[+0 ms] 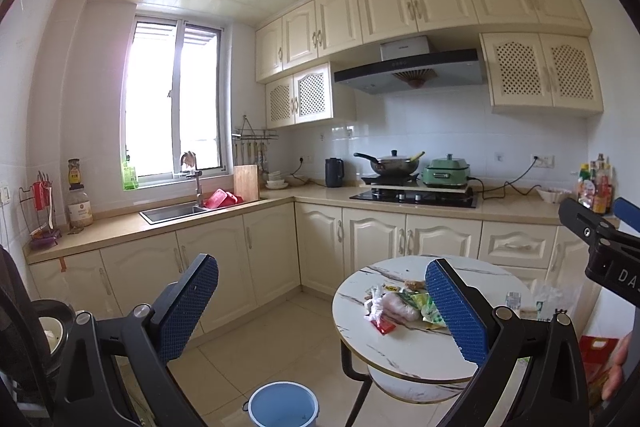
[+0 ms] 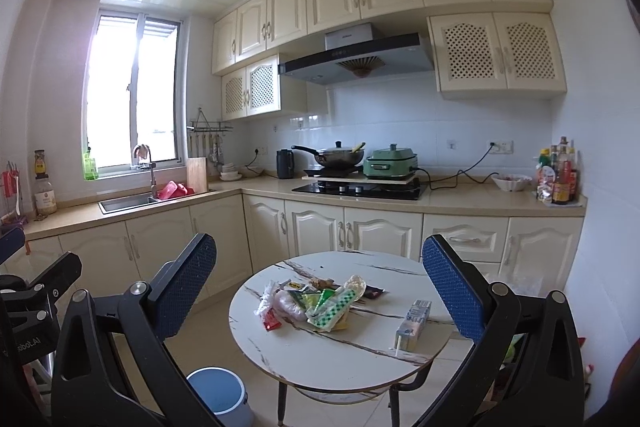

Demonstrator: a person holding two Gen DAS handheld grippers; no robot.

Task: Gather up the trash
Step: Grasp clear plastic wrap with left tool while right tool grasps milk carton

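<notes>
While both grippers hang above the floor with fingers spread and empty, a wrapper pile (image 2: 312, 303) sits mid-tabletop (image 2: 340, 351). A carton (image 2: 414, 323) lies at four o'clock from it, a blue bucket (image 2: 218, 393) at seven o'clock.

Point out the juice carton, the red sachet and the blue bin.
juice carton (image 2: 414, 323), right wrist view, on its side face near the middle.
red sachet (image 2: 271, 321), right wrist view, on the middle of the packet at the pile's near left edge.
blue bin (image 2: 218, 393), right wrist view, on its inner wall.
</notes>
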